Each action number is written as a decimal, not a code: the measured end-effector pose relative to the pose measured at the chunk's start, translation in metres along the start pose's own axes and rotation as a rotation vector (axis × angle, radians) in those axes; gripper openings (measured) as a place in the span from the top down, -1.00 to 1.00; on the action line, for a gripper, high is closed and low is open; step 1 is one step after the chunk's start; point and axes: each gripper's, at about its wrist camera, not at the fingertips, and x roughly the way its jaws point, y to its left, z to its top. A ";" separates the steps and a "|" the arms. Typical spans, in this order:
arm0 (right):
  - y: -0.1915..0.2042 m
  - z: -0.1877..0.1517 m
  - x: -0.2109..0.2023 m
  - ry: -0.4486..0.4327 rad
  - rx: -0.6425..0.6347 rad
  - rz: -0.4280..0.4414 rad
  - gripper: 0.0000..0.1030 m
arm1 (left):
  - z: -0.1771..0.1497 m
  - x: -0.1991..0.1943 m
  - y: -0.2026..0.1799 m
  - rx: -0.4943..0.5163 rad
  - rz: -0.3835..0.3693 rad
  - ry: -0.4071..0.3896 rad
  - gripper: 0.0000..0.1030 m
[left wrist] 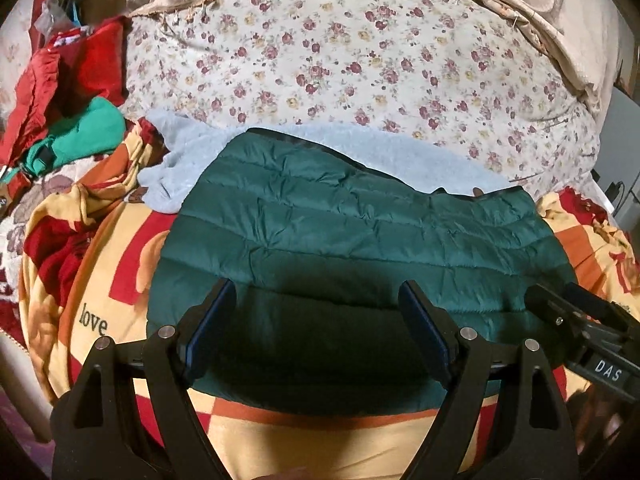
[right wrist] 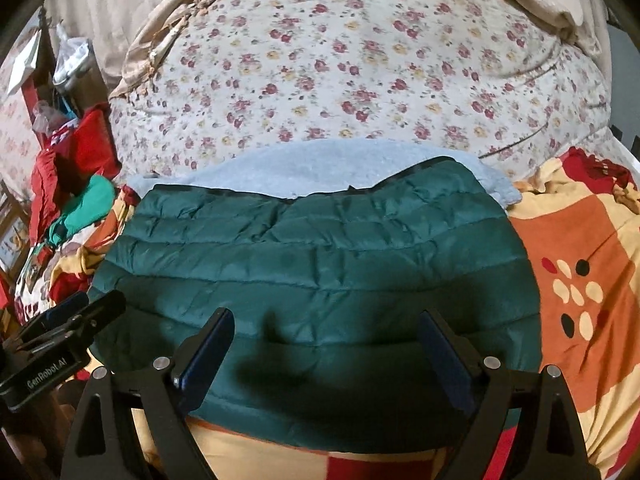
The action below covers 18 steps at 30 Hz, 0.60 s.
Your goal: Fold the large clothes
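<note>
Left wrist view: the left gripper [left wrist: 318,300] was angled downward over the near part of a dark green quilted jacket [left wrist: 340,220], its two fingers spread wide with nothing between them and no pad pressing on the fabric. The right gripper [left wrist: 560,308] entered this view from the right edge, just beside the jacket's right side. In the right wrist view, the right gripper [right wrist: 326,330] was likewise tilted downward above the jacket [right wrist: 320,248], fingers well apart and empty, its shadow lying on the quilting. The left gripper [right wrist: 86,308] showed at the left edge, beside the jacket's left side.

The jacket lay folded flat in a broad block on a red, orange and yellow patterned blanket [left wrist: 104,264]. Beyond the jacket, a pale blue fleece garment [left wrist: 188,156] lay partly beneath its far edge. Further back a floral quilt [left wrist: 340,52] rose across the bed. At far left, red [left wrist: 72,68] and bright green [left wrist: 88,128] clothes were heaped together.
</note>
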 end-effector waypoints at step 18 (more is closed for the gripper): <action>0.006 -0.003 0.005 0.004 -0.006 -0.002 -0.88 | -0.007 0.002 -0.013 0.043 0.037 -0.006 -0.62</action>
